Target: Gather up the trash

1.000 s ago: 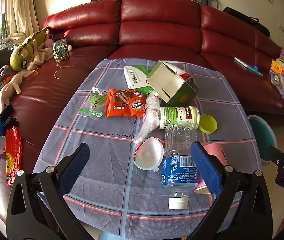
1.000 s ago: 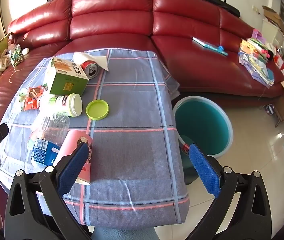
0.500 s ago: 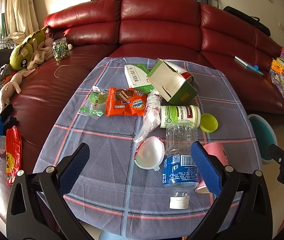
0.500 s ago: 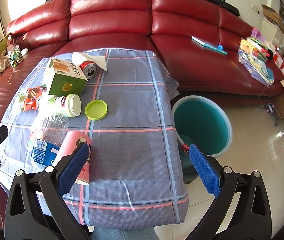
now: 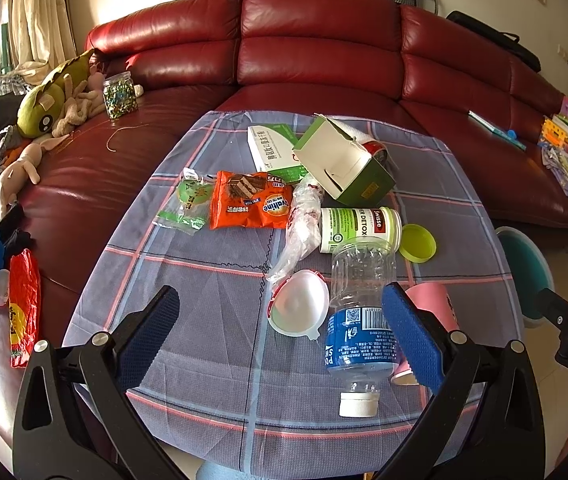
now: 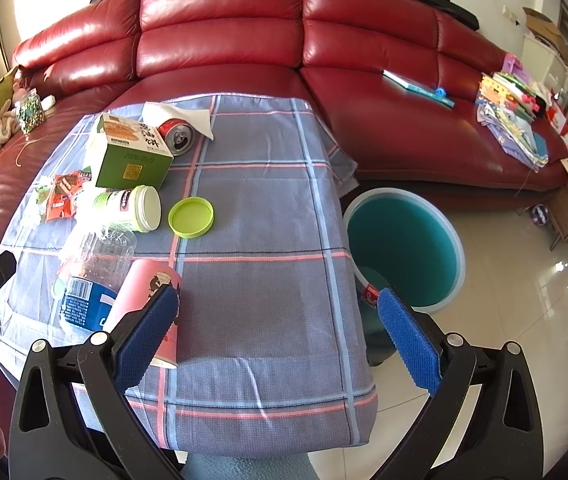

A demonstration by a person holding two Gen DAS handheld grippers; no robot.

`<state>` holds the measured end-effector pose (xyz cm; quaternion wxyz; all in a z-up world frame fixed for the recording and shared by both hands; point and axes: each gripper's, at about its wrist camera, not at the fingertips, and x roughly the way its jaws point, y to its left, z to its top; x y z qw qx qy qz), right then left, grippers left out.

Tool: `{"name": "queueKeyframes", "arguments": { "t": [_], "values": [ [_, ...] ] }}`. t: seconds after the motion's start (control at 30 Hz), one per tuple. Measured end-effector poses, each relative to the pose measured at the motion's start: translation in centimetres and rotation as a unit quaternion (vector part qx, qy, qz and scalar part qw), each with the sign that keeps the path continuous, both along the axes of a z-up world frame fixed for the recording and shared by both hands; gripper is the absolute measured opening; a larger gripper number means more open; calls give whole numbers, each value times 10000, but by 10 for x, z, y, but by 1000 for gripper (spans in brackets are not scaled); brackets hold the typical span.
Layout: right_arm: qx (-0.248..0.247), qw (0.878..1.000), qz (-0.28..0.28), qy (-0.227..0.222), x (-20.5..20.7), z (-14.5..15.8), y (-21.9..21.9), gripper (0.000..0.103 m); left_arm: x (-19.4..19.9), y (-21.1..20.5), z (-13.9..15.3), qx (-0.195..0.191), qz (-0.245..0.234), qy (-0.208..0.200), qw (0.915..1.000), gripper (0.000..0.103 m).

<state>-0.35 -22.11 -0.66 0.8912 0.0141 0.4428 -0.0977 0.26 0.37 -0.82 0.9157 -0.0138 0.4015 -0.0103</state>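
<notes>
On the plaid-covered table (image 5: 211, 280) before a red sofa (image 5: 316, 52), litter lay scattered while the left gripper (image 5: 279, 326) and right gripper (image 6: 277, 326) both hovered spread apart, holding nothing.

Glossy leather sofa (image 6: 219, 36); matt woven tablecloth (image 6: 259, 280).

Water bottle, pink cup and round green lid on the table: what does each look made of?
Water bottle: clear thin plastic, since the cloth shows through its ribbed wall.
Pink cup: probably paper, matte with a printed picture.
Green lid: likely moulded plastic, with a smooth, slightly glossy rim.
</notes>
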Motion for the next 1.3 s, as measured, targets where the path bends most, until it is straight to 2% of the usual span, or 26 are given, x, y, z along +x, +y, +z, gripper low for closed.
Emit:
{"name": "queueKeyframes", "arguments": {
  "t": [0.17, 0.33, 0.5, 0.67, 0.77, 0.83, 0.9, 1.13, 1.17, 1.23, 1.27, 1.3],
  "values": [
    [19, 10000, -1, 33, 0, -3, 0, 99, 1, 3, -2, -264, -9, 98, 9996, 97],
    [91, 9999, 39, 85, 2, -5, 1, 99, 4, 7, -6, -295, -26, 129, 9995, 97],
    [373, 9981, 395, 283, 15, -16, 16, 99, 15, 19, -24, -335, -55, 334, 9989, 97],
    [711, 9924, 725, 692, 36, -40, 38, 99, 22, 29, -44, -272, -123, 575, 9979, 97],
    [892, 9889, 820, 861, 45, -51, 46, 98, 23, 34, -51, -375, -214, 658, 9969, 97],
    [961, 9868, 852, 986, 50, -58, 50, 93, 23, 36, -52, -417, -265, 706, 9963, 97],
    [1179, 9831, 910, 1063, 55, -64, 52, 92, 25, 37, -52, -496, -302, 574, 9967, 97],
    [1749, 9699, 1066, 1317, 64, -77, 56, 92, 31, 34, -46, -455, -463, 605, 9961, 97],
    [1909, 9653, 1086, 1410, 65, -82, 57, 91, 31, 33, -44, -449, -493, 583, 9961, 97],
    [2139, 9573, 1183, 1546, 66, -90, 60, 82, 31, 32, -42, -453, -516, 582, 9959, 97],
    [2193, 9551, 1230, 1566, 66, -91, 62, 74, 32, 31, -41, -440, -525, 590, 9959, 97],
    [2230, 9535, 1275, 1573, 66, -93, 63, 70, 33, 30, -41, -419, -531, 608, 9959, 97]
  ]
}}
